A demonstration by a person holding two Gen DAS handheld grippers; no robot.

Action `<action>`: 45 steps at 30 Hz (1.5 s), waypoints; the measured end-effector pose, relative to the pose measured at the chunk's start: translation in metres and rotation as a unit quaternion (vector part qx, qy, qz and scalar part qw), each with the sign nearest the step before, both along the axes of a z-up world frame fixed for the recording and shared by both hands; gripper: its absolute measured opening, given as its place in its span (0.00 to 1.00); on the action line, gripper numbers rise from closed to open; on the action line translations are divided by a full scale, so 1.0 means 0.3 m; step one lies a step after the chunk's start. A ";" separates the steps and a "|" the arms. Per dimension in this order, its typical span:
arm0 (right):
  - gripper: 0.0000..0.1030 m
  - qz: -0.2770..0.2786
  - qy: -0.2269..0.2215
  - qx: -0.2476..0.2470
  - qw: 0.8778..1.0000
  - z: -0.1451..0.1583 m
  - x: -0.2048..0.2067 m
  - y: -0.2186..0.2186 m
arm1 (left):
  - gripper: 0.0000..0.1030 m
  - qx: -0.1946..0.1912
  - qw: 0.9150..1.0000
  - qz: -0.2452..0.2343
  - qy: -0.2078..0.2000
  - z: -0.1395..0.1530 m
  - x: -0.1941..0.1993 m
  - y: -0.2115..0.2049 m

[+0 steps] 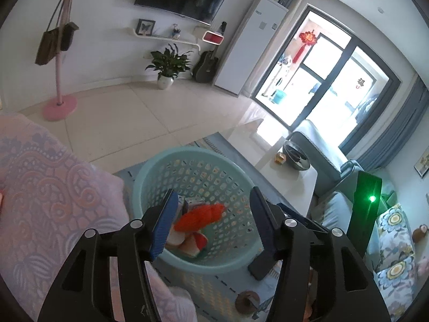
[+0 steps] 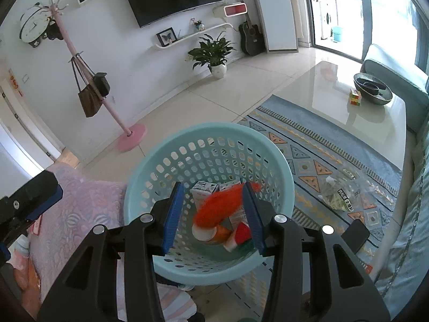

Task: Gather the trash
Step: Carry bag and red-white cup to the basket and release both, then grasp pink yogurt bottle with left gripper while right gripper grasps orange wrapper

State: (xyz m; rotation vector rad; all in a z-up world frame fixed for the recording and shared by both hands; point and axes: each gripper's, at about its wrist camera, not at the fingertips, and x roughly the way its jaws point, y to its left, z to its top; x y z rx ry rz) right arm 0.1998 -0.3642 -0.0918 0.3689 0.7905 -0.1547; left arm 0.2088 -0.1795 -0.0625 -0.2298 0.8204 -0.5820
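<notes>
Two grippers poised above a pale blue perforated basket (image 2: pixel 171 158) on a patterned rug (image 2: pixel 308 145). Left gripper (image 1: pixel 211 222) spread wide and empty, right gripper (image 2: pixel 211 214) moderately apart with a blurred orange wrapper (image 2: pixel 219 206) seen between its pads, contact unclear. Inside the basket, small cartons (image 2: pixel 203 189) and crumpled cups (image 2: pixel 214 234); to the right on the rug, a clear plastic bag (image 2: pixel 340 193) near the white worktop (image 2: pixel 335 99).

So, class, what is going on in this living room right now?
A person holds two grippers over a light blue basket to collect trash. An orange wrapper lies blurred over cartons and cups already inside. The left gripper is open and empty; the right gripper also holds nothing. A clear bag of scraps waits on the rug.
</notes>
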 end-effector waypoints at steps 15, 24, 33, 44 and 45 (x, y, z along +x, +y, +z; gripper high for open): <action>0.41 0.080 -0.074 -0.025 0.994 0.203 -0.102 0.251 | 0.58 -0.009 0.995 0.057 -0.079 0.172 -0.261 0.253; 0.46 0.196 -0.120 -0.048 0.972 0.305 -0.164 0.581 | 0.66 0.018 0.981 0.149 -0.124 0.264 -0.434 0.580; 0.48 0.312 -0.098 -0.038 0.944 0.262 -0.173 0.907 | 0.75 0.084 0.969 0.224 -0.067 0.201 -0.456 0.941; 0.54 0.373 -0.026 -0.019 0.927 0.100 -0.246 1.152 | 0.73 0.135 0.969 0.207 0.031 0.043 -0.364 1.073; 0.54 0.377 -0.021 -0.017 0.926 0.090 -0.259 1.163 | 0.70 0.136 0.968 0.208 0.034 0.037 -0.361 1.078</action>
